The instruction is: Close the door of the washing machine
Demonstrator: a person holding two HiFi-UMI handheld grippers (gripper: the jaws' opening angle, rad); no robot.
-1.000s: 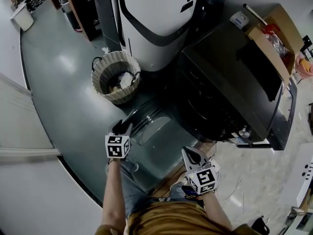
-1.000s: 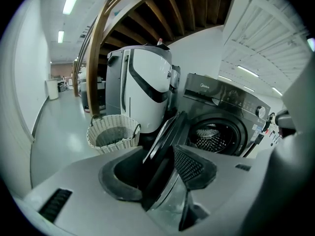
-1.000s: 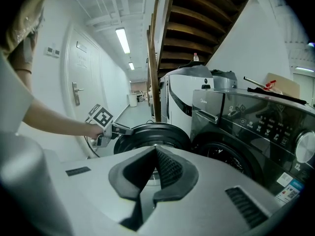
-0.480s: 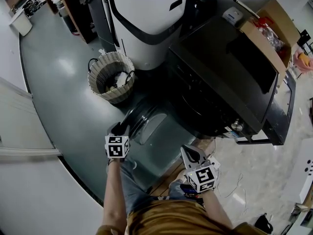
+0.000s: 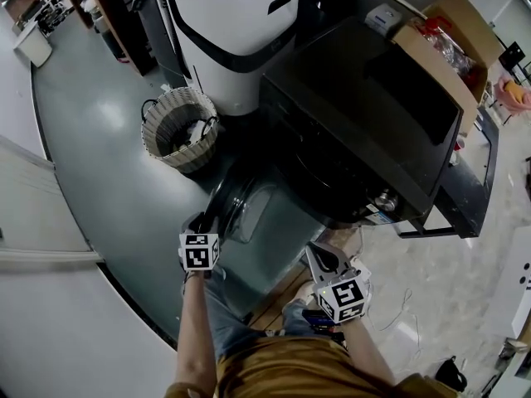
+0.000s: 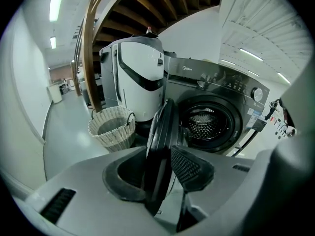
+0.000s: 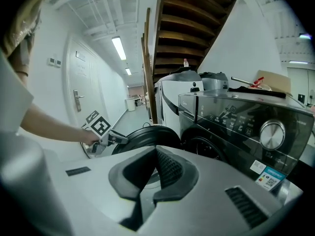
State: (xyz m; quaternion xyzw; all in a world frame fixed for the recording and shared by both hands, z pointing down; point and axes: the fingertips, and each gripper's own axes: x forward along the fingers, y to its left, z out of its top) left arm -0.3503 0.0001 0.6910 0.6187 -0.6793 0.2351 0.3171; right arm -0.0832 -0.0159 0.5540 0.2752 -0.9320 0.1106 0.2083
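Note:
The dark front-loading washing machine [image 5: 357, 106] stands with its round door [image 5: 245, 210] partly open. The drum [image 6: 206, 124] shows behind the door. My left gripper [image 5: 202, 222] is at the door's free edge. In the left gripper view the door rim [image 6: 160, 146] stands edge-on between my left gripper's [image 6: 157, 173] jaws. They have just been closing around it, and I see no firm press. My right gripper [image 5: 319, 255] hangs low in front of the machine, shut and holding nothing. From the right gripper view [image 7: 155, 173] I see the door [image 7: 145, 136] and the left gripper [image 7: 106, 134] beyond it.
A woven basket [image 5: 178, 127] sits on the grey floor left of the door. A tall white and black appliance [image 5: 232, 31] stands next to the washer. An open cardboard box [image 5: 440, 40] rests on the washer's top. A wooden staircase rises behind.
The door has swung some way toward the machine's front, with my left gripper moving along at its edge. My right gripper has come along beside it, and the washer sits nearer in view.

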